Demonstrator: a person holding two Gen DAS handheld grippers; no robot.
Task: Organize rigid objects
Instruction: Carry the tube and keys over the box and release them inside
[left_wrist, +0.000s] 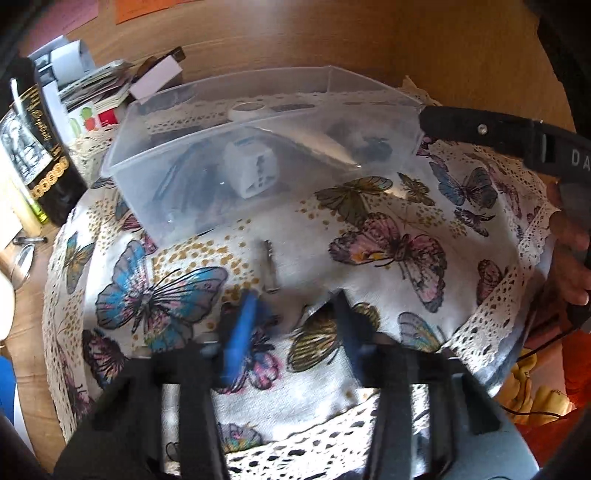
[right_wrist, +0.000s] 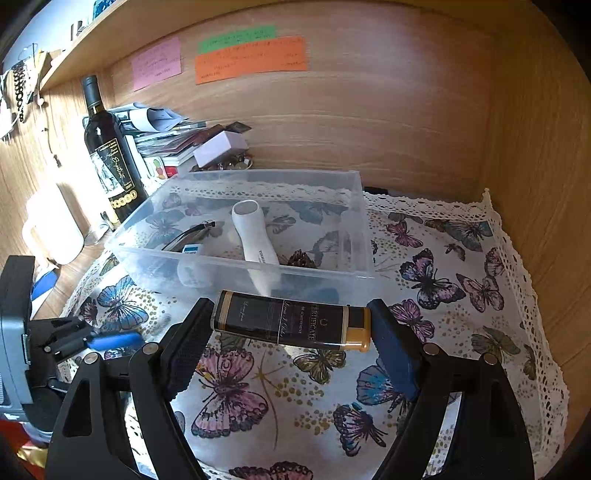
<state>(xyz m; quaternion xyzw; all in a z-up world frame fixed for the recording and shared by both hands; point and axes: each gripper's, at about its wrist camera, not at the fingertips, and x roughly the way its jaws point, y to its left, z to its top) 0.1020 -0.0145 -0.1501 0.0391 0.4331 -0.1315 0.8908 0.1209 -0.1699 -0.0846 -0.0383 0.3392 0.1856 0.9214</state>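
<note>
My right tool (right_wrist: 291, 325) is angled down toward the desk and pinches a black and gold lighter (right_wrist: 291, 322) end to end. The lighter lies crosswise between the pads, one finger (right_wrist: 192, 332) against its left end and the blue-padded finger against its gold cap on the right. It hangs just in front of the near wall of the clear plastic bin (right_wrist: 240, 258), above the butterfly cloth (right_wrist: 461, 295) that covers the desk.

Inside the bin I can see a white handheld device (right_wrist: 255, 236) lying lengthwise, a white plug adapter (left_wrist: 251, 173), a dark clip-like piece at the left and a pine cone near the front wall.

My left tool (left_wrist: 291, 314) is pitched steeply down over the cloth, close to it, and its view is smeared with motion. Its jaws stand apart, with the blue pad (left_wrist: 240, 332) on the left and the dark finger on the right, and I see nothing clamped between them. A small metal piece (left_wrist: 269, 266), thin and silvery, lies on the cloth just ahead of the fingertips, apart from them, between the tool and the bin. From the right camera the left tool shows at the lower left edge, low over the cloth, with its blue pad forward.

The hand (left_wrist: 572, 251) holding the right tool shows at the right edge of the left view, wrapped around the handle. A dark wine bottle (right_wrist: 107, 147) stands left of the bin beside a stack of papers.
</note>
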